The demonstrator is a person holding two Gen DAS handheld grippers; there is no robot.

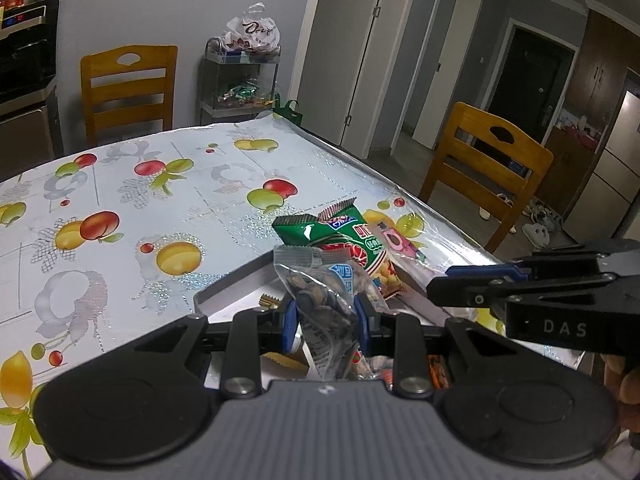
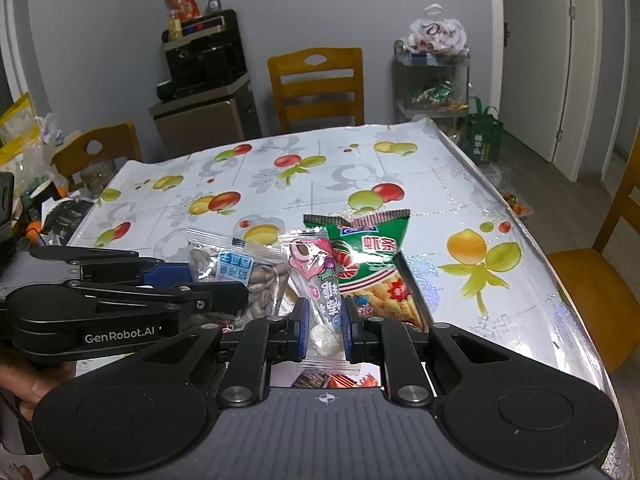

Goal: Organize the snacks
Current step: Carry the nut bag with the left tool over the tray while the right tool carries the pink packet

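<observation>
My left gripper (image 1: 326, 320) is shut on a clear packet of seeds (image 1: 320, 296), held upright over a grey tray (image 1: 240, 284). My right gripper (image 2: 325, 326) is shut on a pink candy packet (image 2: 316, 276), also upright. The two grippers stand side by side: the right one (image 1: 444, 280) shows at the right of the left wrist view, the left one (image 2: 220, 282) at the left of the right wrist view. A green shrimp-chip bag (image 2: 368, 256) leans in the tray behind both packets. The seed packet (image 2: 240, 272) and the pink packet (image 1: 394, 240) almost touch it.
The tray (image 2: 416, 280) lies near the right edge of a table with a fruit-print cloth (image 2: 280, 184). More wrappers (image 2: 332, 380) lie in the tray under the grippers. Wooden chairs (image 1: 486, 168) (image 2: 316, 88) stand around the table. A snack-laden shelf cart (image 2: 434, 80) is behind.
</observation>
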